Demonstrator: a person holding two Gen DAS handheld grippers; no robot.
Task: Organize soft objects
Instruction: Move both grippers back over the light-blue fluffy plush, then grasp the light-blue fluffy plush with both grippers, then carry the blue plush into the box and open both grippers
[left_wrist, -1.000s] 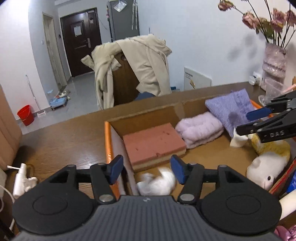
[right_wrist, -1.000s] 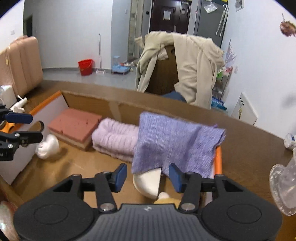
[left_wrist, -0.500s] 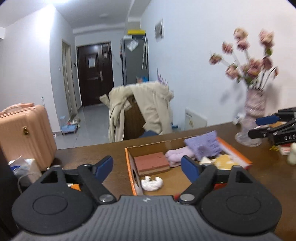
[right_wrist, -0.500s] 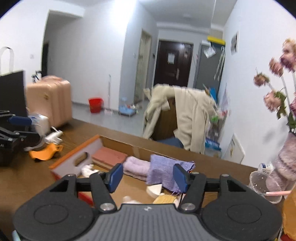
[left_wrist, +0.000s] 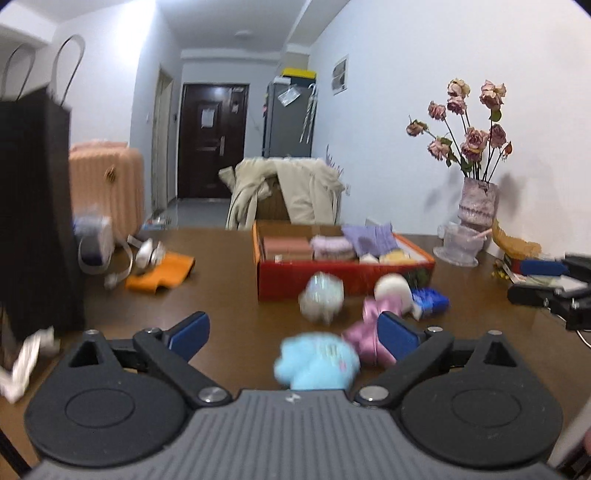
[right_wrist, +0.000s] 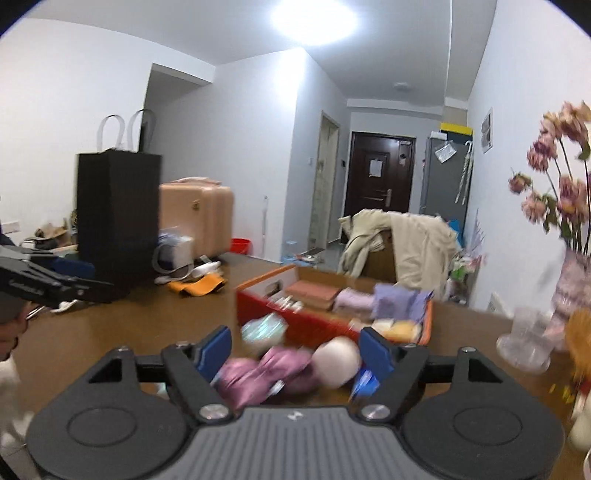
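Both grippers have pulled back from the red box (left_wrist: 343, 275), which now sits well away across the table (left_wrist: 229, 280). The left gripper (left_wrist: 291, 332) and right gripper (right_wrist: 295, 349) are opening, gripping nothing. A blue plush (left_wrist: 317, 360), pink plush (left_wrist: 369, 332) and white plush (left_wrist: 323, 297) lie loose before the box.
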